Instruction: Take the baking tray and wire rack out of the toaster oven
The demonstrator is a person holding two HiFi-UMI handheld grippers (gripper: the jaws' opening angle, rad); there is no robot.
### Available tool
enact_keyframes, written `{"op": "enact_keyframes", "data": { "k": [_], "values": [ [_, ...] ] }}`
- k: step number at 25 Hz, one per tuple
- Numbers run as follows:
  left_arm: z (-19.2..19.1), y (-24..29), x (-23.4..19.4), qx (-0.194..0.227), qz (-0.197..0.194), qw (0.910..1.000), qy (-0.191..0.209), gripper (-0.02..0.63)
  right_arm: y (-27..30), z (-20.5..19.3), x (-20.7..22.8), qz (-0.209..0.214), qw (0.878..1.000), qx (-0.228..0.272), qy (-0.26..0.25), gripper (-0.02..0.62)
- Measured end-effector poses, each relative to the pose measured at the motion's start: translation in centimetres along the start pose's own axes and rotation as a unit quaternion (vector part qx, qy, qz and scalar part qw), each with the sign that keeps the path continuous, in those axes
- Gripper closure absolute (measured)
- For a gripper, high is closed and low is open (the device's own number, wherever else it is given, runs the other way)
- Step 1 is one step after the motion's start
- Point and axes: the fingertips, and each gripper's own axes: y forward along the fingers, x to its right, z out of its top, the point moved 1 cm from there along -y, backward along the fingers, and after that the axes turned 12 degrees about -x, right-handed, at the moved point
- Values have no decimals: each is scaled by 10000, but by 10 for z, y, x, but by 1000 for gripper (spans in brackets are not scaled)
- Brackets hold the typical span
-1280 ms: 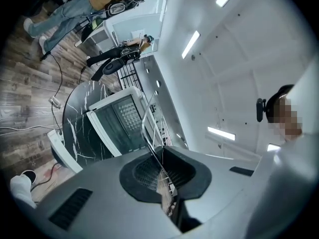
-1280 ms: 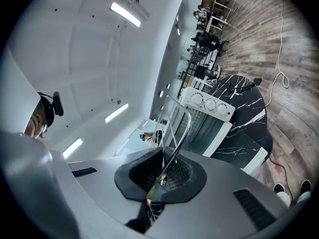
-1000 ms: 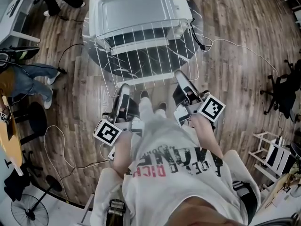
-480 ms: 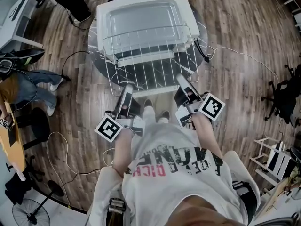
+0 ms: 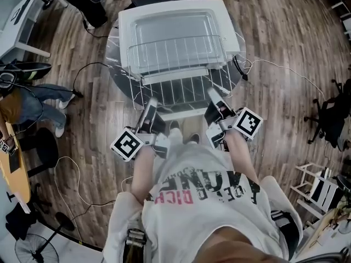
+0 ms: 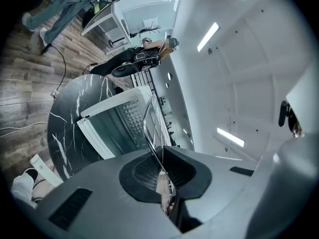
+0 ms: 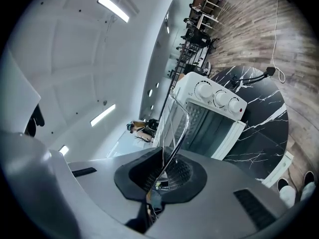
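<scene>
Head view: the wire rack (image 5: 180,52) lies at 12 o'clock from me above the toaster oven (image 5: 127,23), long side running 9 to 3, and my left gripper (image 5: 150,103) and right gripper (image 5: 213,93) each pinch its near edge.

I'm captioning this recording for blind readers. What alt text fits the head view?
Seen from above, a person's left claw and right claw each grip the near edge of a wire rack, held over a white toaster oven on a round dark table. Wood floor lies around it.
</scene>
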Motion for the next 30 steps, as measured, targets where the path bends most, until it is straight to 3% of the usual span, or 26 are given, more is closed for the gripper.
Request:
{"op": "enact_keyframes", "data": {
  "k": [11, 30],
  "values": [
    [22, 17, -3, -190, -29, 9994, -296, 598, 17, 13, 2, -127, 9994, 221, 227, 589],
    [60, 52, -7, -469, -178, 9981, -356, 598, 51, 45, 3, -166, 9981, 481, 356, 589]
  ]
}}
